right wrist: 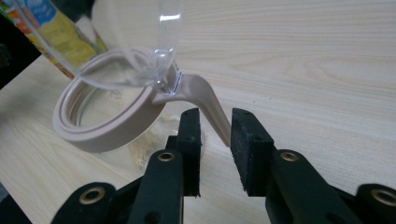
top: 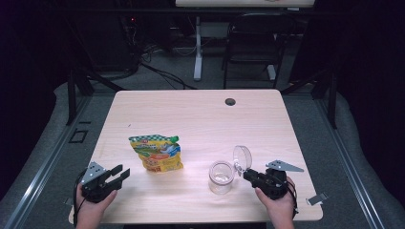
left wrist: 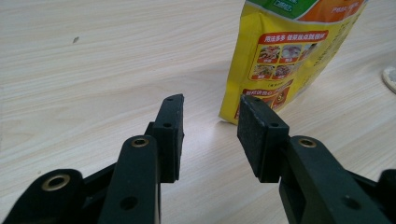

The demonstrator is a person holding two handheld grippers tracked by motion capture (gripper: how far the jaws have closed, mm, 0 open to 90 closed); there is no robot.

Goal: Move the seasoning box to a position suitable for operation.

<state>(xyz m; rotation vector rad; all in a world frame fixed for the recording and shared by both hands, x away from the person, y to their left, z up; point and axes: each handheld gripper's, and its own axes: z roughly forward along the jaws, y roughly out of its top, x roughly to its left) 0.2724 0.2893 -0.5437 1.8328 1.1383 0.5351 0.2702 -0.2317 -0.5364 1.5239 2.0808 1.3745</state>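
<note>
Resting low, right tongs (right wrist: 215, 126) apparently astride jar tab (right wrist: 212, 109)

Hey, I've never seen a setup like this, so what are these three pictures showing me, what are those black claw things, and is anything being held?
A person sits at a wooden table and holds a hand tool with two black jaws in each hand; there is no robot arm. The high view looks down from above: the left gripper is at the lower left, the right gripper at the lower right. The other two pictures come from small cameras riding on each tool, looking along its own jaws.

On the table lie a yellow and green snack pouch and a clear jar with a beige rim, its hinged lid flipped up.

The left gripper's jaws stand open and empty near the pouch. In the right gripper view, the lid's beige tab sits between open jaws; the pads do not seem to press it, so nothing is held.
</note>
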